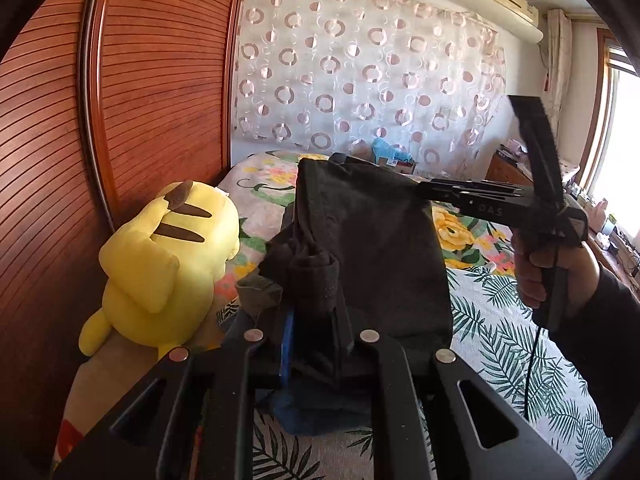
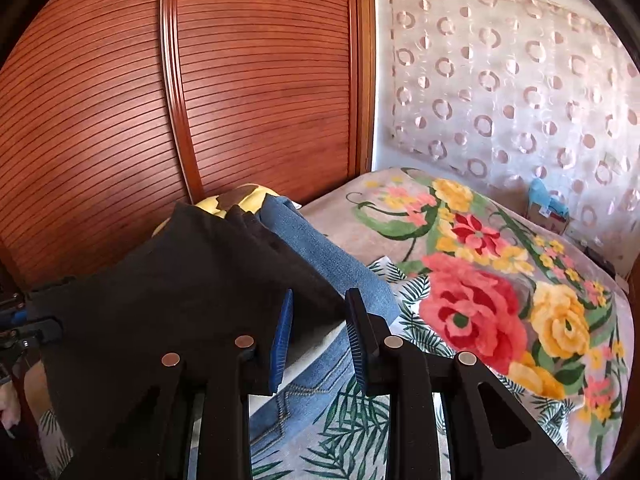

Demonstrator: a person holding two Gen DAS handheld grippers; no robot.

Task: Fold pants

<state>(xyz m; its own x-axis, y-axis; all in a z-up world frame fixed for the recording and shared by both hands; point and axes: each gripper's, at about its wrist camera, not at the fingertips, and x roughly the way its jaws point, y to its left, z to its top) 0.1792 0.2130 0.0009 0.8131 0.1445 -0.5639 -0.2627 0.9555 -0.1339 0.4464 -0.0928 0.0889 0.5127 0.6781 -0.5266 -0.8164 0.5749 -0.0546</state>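
The left gripper point(image 1: 310, 344) is clamped on a bunched edge of the black pants point(image 1: 372, 248), holding them off the bed point(image 1: 500, 320). The right gripper point(image 2: 316, 332), jaws apart with nothing between, sits just right of the cloth, probably ready to take another edge.

Bed point(image 2: 520, 432), floral blanket point(image 2: 472, 300), jeans point(image 2: 320, 376), plush point(image 1: 160, 264)

Home bedroom: floral-blanketed bed point(image 2: 480, 280), wooden wardrobe point(image 2: 200, 100), curtain point(image 1: 360, 72), air conditioner point(image 1: 500, 0).
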